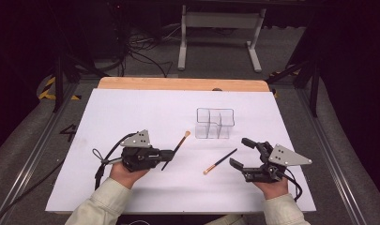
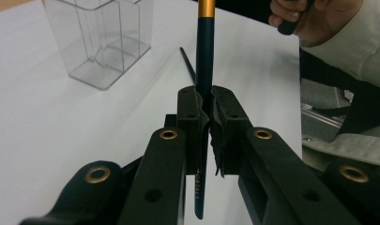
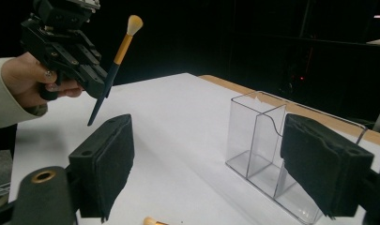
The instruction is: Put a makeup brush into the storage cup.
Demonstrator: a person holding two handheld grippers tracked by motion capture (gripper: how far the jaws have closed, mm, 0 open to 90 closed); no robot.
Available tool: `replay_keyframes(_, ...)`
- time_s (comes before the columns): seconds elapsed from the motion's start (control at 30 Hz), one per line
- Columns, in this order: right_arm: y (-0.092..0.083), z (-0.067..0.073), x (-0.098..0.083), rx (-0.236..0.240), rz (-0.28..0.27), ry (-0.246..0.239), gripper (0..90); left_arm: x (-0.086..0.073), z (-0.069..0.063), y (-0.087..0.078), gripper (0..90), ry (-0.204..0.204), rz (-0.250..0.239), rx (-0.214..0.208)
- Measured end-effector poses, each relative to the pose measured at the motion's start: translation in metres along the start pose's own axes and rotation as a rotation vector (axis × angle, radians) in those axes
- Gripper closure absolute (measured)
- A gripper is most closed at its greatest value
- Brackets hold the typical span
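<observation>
My left gripper is shut on the dark handle of a makeup brush with a gold ferrule and tan bristles. The brush is lifted, bristles pointing away. In the left gripper view the handle runs straight between the closed jaws. A second brush lies on the white sheet between the two hands. My right gripper stands open just right of it, nothing between its pads. The right gripper view shows the held brush, with the clear divided organizer to the right.
The clear organizer stands upright behind the loose brush, mid-table. The white sheet covers a wooden tabletop whose far edge shows. A white stand and cables sit on the floor beyond.
</observation>
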State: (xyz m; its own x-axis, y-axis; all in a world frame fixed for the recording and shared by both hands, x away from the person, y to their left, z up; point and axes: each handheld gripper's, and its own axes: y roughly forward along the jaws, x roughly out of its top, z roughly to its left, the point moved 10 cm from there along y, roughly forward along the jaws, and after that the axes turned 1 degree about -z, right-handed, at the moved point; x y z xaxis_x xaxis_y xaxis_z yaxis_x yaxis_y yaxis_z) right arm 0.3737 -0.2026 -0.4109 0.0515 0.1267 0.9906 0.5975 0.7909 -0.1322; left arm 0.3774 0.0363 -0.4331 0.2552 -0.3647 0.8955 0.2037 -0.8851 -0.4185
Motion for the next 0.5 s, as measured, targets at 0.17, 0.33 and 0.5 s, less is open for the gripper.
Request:
replay_keyframes(0.17,0.001,0.004,0.004,0.034,-0.009,0.022,20.1,0.001,-0.001,0.002,82.8,0.031,-0.076,-0.05)
replay_keyframes(0.33,0.003,0.009,0.006,0.058,-0.001,0.022,20.4,0.001,-0.002,0.007,82.8,0.076,-0.135,-0.077)
replay_keyframes(0.5,0.007,0.014,0.008,0.077,0.016,0.014,21.4,0.002,-0.004,0.012,82.8,0.098,-0.164,-0.092)
